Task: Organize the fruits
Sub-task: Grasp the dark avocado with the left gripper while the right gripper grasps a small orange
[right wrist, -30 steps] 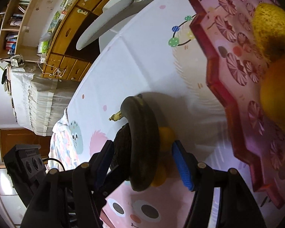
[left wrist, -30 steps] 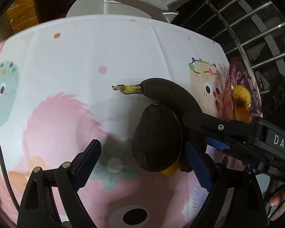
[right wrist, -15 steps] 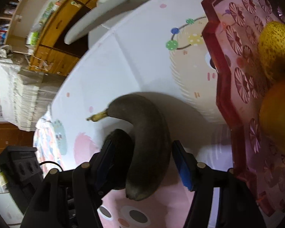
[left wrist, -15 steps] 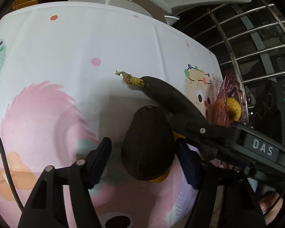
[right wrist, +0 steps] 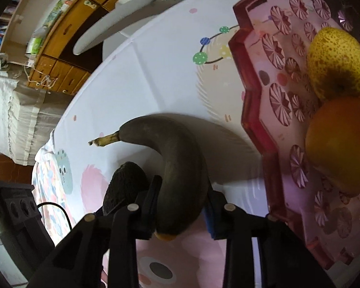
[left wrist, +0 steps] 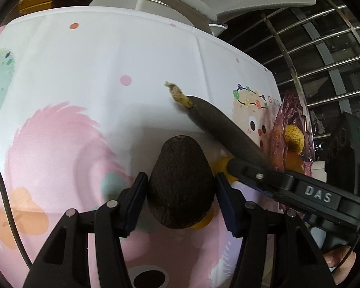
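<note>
Black-skinned banana [right wrist: 180, 168], overripe, yellow only at stem and tip: lies on the tabletop [left wrist: 132, 55] just beside the tray, its lower end clamped between the jaws of the right gripper [right wrist: 182, 206], which are closed on it

Dark, pebbled avocado [left wrist: 181, 184]: rests on the tabletop touching or very nearly touching the banana; sits between the jaws of the left gripper [left wrist: 180, 196], which are closing, with both pads at or against its flanks. Firm pressure cannot be confirmed from the left wrist view

Small yellow-orange item [left wrist: 222, 165]: peeks out from under the avocado and beside the banana; too hidden to identify

Pink cut-pattern tray [right wrist: 256, 129], scalloped rim: on the right side of the tabletop. Holds a speckled yellow pear [right wrist: 336, 62] and an orange fruit [right wrist: 340, 144], which touch each other

Tablecloth: white, printed with pastel cartoon figures

Task status, as judged: two fruits already in the tray; banana and avocado not yet there, both at the grasp stage, neither clearly off the cloth. Remaining: carry each across the rim and set it on the free tray floor near the front; the hidden yellow item may follow
</note>
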The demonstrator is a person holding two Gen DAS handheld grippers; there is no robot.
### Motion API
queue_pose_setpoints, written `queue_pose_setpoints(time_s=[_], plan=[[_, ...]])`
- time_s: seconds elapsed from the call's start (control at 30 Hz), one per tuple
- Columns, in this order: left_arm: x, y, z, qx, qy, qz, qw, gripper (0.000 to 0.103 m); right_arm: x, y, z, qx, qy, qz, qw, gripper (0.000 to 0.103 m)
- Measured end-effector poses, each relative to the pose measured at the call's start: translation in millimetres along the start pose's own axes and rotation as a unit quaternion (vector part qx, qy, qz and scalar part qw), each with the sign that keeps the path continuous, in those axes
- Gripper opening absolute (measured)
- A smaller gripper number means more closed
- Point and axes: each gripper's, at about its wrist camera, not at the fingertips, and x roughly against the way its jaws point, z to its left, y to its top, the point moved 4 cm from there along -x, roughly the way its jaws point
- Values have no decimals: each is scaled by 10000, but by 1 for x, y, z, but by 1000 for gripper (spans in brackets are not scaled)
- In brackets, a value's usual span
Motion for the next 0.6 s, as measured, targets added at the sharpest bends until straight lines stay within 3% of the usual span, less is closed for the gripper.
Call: queue_pose_setpoints(time_s=[0.2,0.6], plan=[[11,-10,11,142,117,-95,9998,55,16,-9,-1,369,106,-245,9990,29],[34,-31,21,303,200,-247,9990,55,19,-33,4,772,212,-142,9967,29]])
